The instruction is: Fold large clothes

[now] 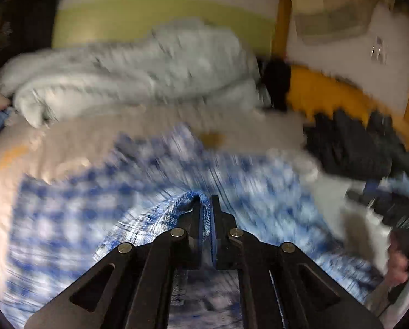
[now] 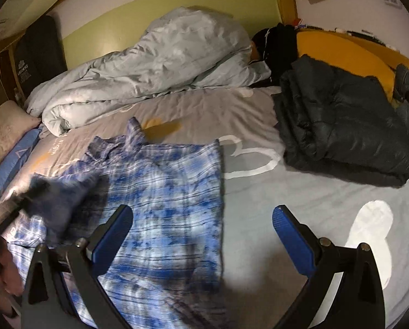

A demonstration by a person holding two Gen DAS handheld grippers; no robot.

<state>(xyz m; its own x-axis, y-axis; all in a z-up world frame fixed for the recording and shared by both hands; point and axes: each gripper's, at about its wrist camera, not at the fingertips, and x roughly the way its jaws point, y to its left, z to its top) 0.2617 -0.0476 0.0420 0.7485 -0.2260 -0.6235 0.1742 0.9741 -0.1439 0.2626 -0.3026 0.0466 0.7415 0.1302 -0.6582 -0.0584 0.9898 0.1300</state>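
Left gripper (image 1: pixel 207 205) has its jaws pressed together on a fold of the blue plaid shirt (image 2: pixel 160 192), pinching the cloth near its fingertips, and that view is smeared with motion. Right gripper (image 2: pixel 203 219) hangs with its jaws spread wide above the near part of the shirt, holding nothing. The shirt lies spread on the grey bed sheet (image 2: pixel 300 192), left of the sheet's middle, with its collar at the far end; a dark padded jacket (image 2: pixel 341 126) sits well apart at the far right, and a pale duvet (image 2: pixel 149 63) is bunched along the far side. To fold well, I judge the pinched edge should be carried straight across and laid flat, the free gripper pinning the body so the crease runs even
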